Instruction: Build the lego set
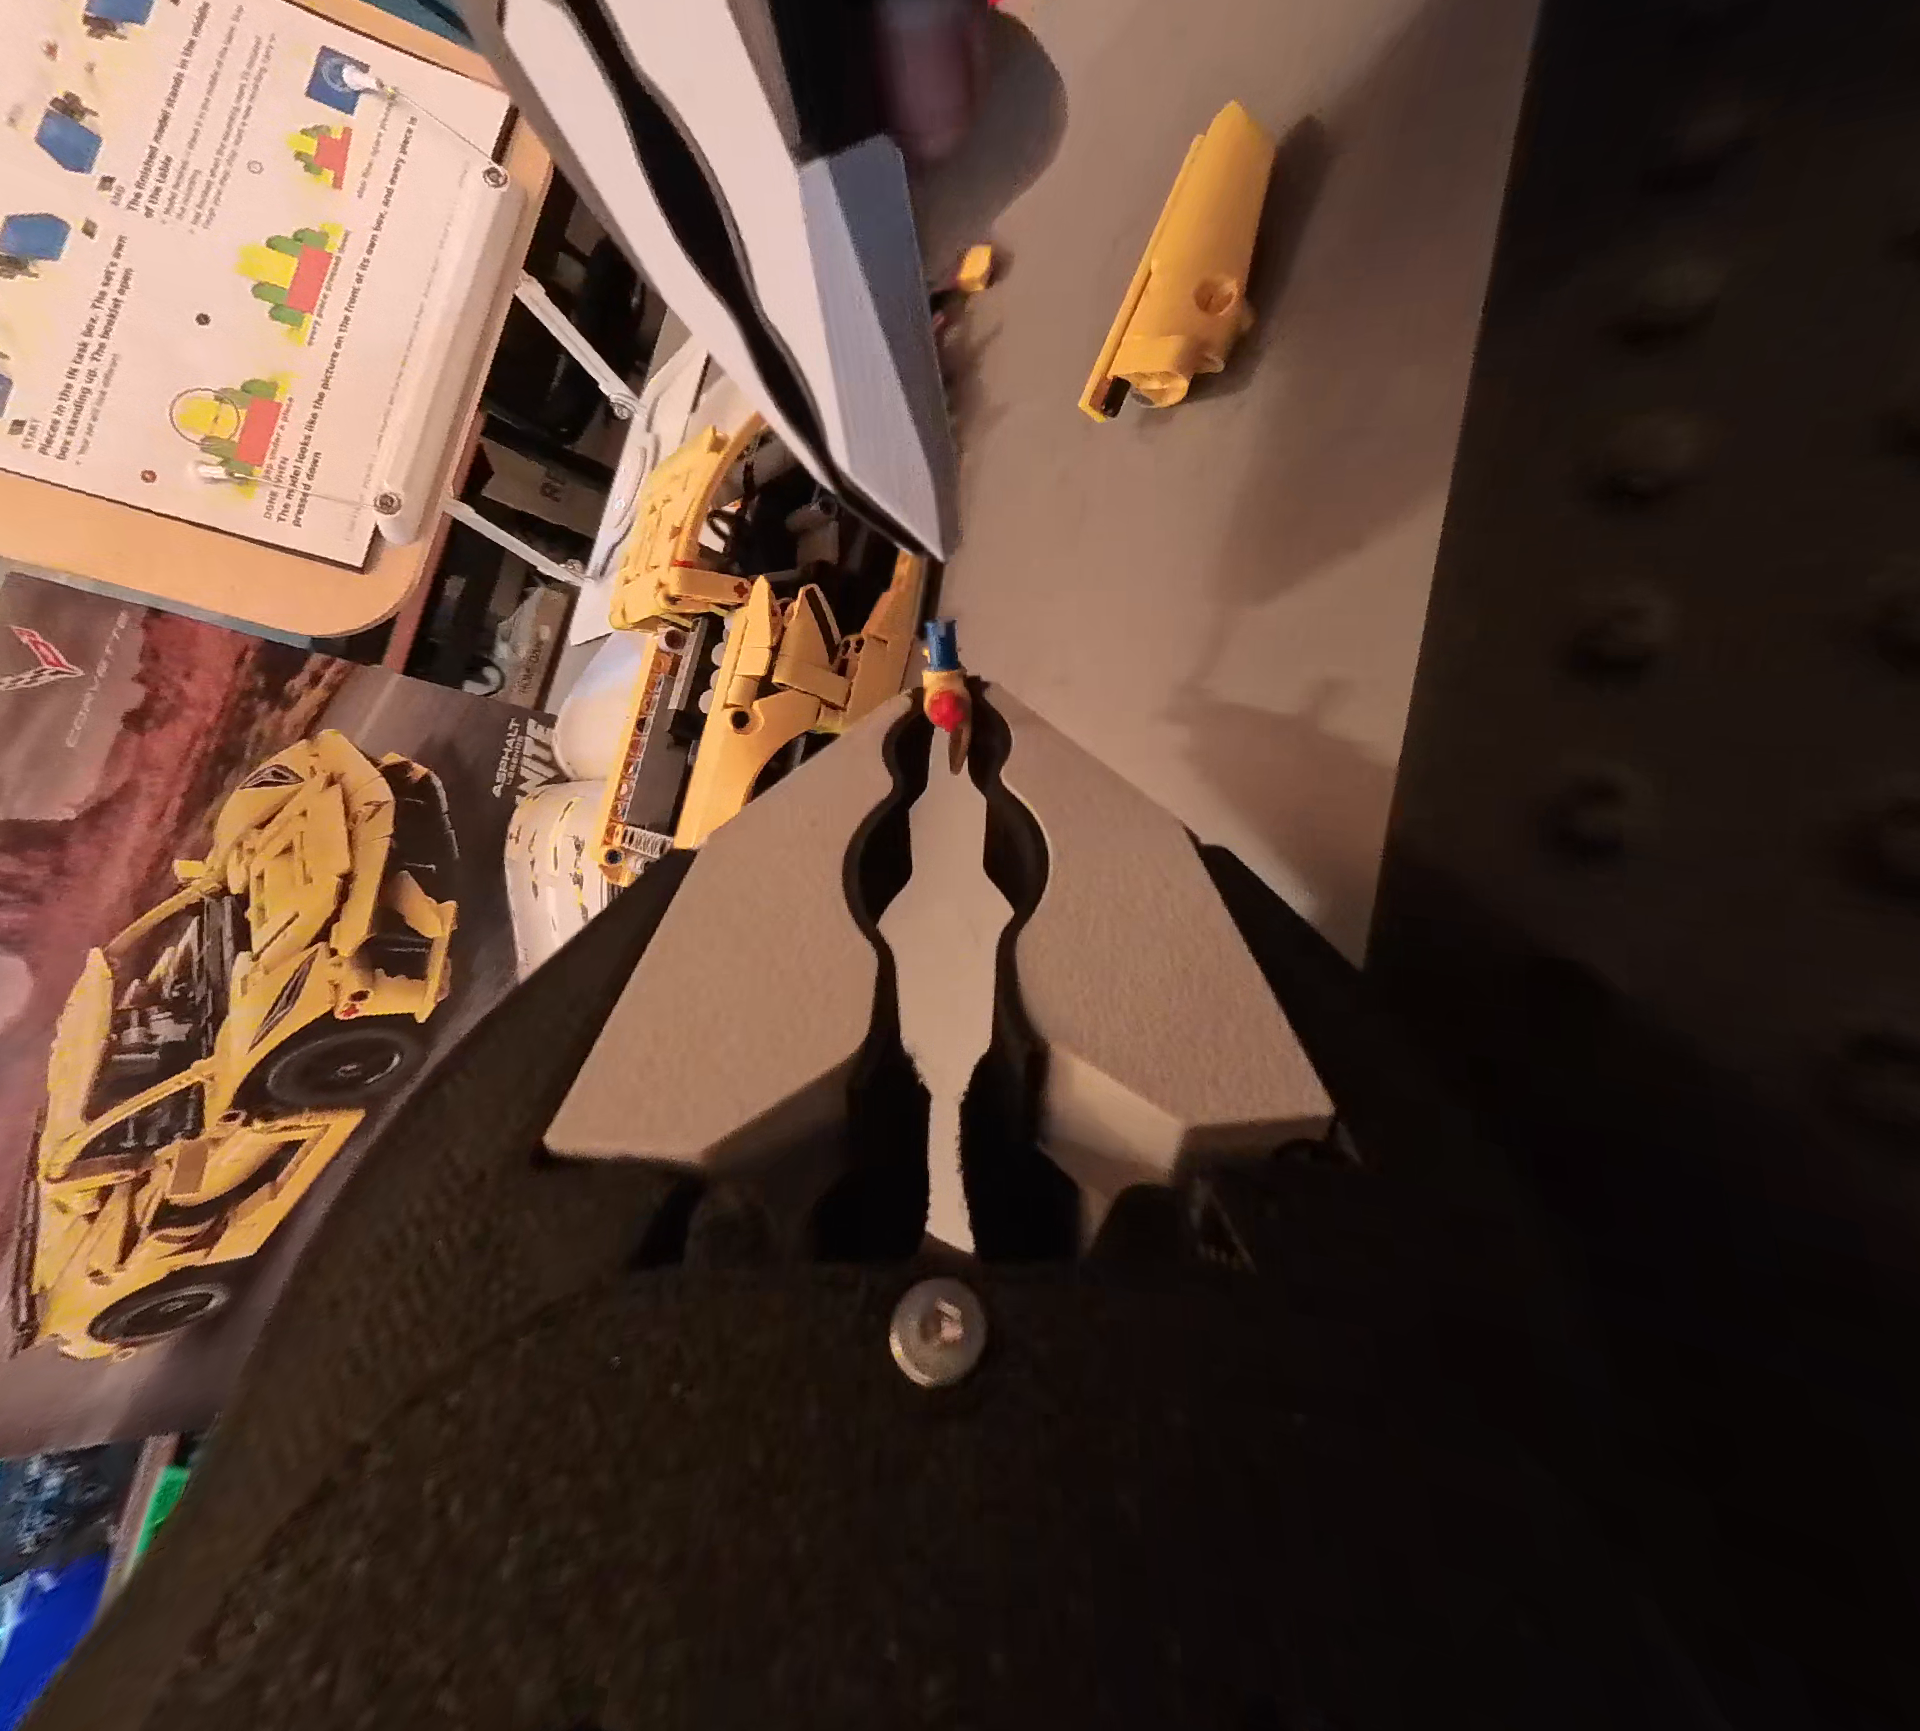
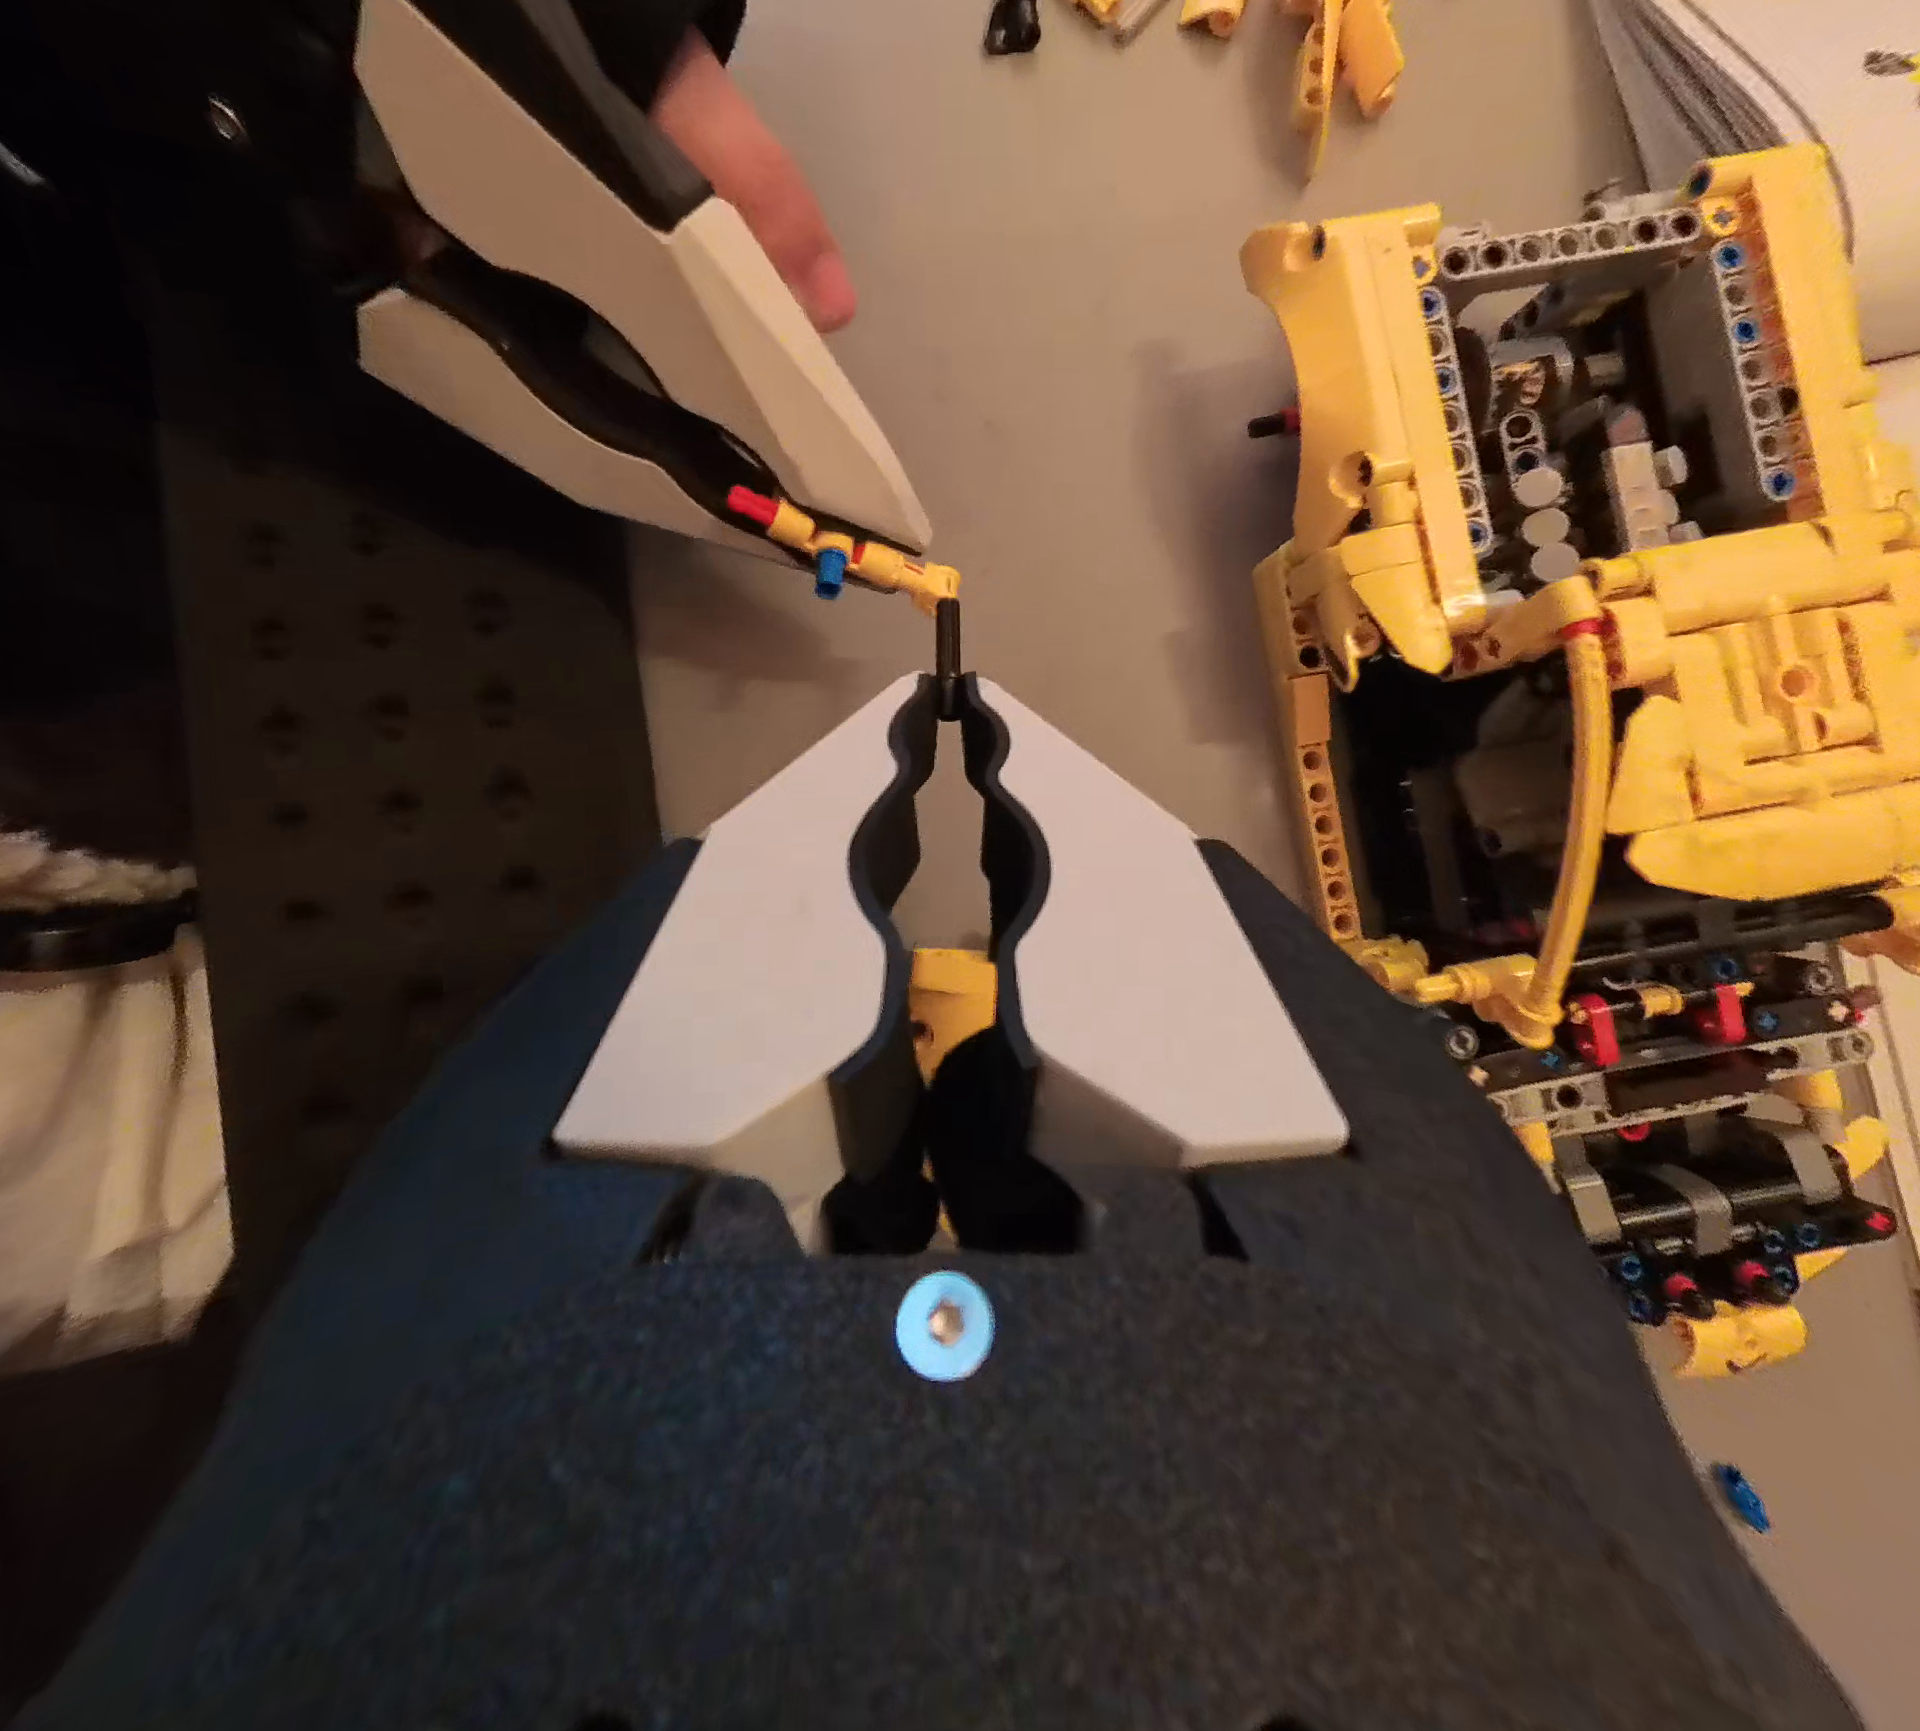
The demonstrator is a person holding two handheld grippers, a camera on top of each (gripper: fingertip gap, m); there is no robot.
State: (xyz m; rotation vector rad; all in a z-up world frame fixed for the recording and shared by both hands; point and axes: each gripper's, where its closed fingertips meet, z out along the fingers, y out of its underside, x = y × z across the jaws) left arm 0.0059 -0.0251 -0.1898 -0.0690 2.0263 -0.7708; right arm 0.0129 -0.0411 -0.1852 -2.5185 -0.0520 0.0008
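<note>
Pinching a light, stiff black pin by its base in the right claw, mating it mid-frame to the small yellow subassembly clamped in the left claw.

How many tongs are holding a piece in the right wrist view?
2. The right tongs, at centre, pinch a black pin. The left tongs, entering from upper left, grip a small yellow assembly with red and blue pins.
</note>
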